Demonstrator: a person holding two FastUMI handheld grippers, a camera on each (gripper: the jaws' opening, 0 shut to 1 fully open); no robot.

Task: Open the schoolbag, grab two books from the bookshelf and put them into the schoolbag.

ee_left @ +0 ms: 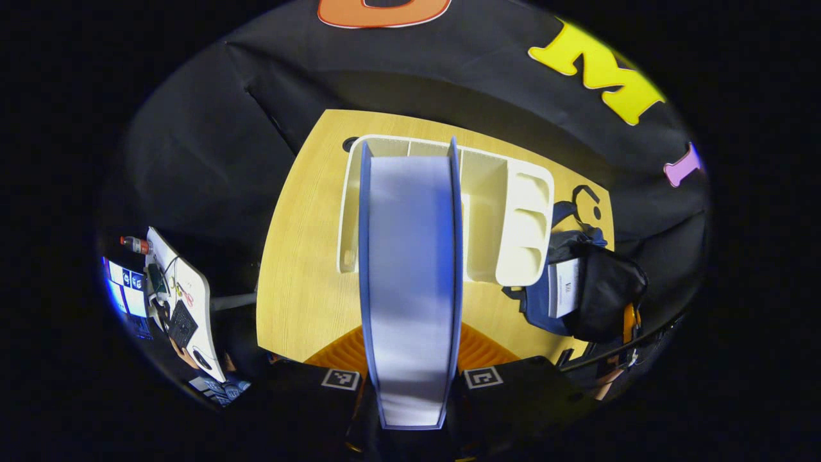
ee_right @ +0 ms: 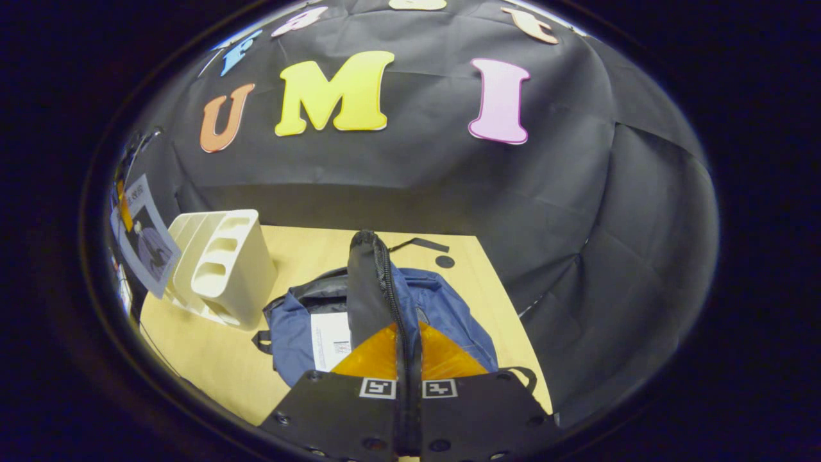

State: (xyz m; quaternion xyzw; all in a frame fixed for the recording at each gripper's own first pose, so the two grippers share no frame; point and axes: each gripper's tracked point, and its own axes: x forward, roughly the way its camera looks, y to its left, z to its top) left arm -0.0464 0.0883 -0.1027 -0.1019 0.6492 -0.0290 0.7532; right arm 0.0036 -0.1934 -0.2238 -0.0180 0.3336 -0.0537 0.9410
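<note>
Gripping a blue-covered book (ee_left: pixel 410 282) edge-on, left gripper (ee_left: pixel 410 378) sits above the counter (ee_left: pixel 308 301). Right gripper (ee_right: pixel 407 385) jaws pinch the schoolbag (ee_right: pixel 442 314) flap upright, bag open.

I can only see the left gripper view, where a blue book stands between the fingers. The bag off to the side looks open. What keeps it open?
Observer: The right gripper does. Its fingers are shut on the black zippered flap of the schoolbag and hold it up on edge.
Operator: I only see my book's page edge. What is its cover like?
Observer: In the right gripper view the book is at the far left, beyond the white bookshelf. Its cover is grey-blue with a dark picture on it.
</note>
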